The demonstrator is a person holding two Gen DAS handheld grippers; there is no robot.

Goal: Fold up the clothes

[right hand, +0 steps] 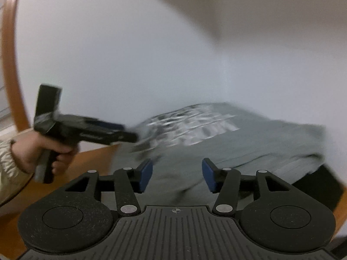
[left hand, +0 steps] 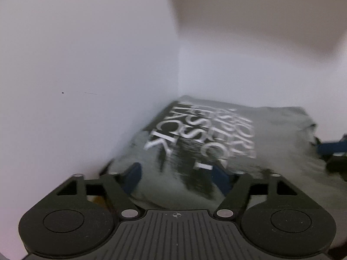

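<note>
Grey cotton fills the lower middle of both wrist views: a folded T-shirt (left hand: pixel 216 143) with a block of white lettering lies on a wooden bench (right hand: pixel 91 158), pushed up against the pale walls where they meet in a corner. It looks already doubled over at least once, so the step in hand seems to be letting go after a fold and settling the packet. To do that well, I would draw both tools back low and straight, clear of the near hem so no layer drags open, then check that the edges line up before taking new hold for a further fold. In the right wrist view the left gripper (right hand: pixel 132 135) shows at middle left, held by a hand (right hand: pixel 41 153) in a pale sleeve, its tip at the shirt's left edge; blur hides whether it touches. From its own camera the left gripper (left hand: pixel 176 178) stands wide open, blue pads (left hand: pixel 133 178) apart over the near edge of the cloth, pinching nothing. The right gripper (right hand: pixel 176 176) is about half open, its pads also parted above the shirt's near hem with no fabric caught between them.
</note>
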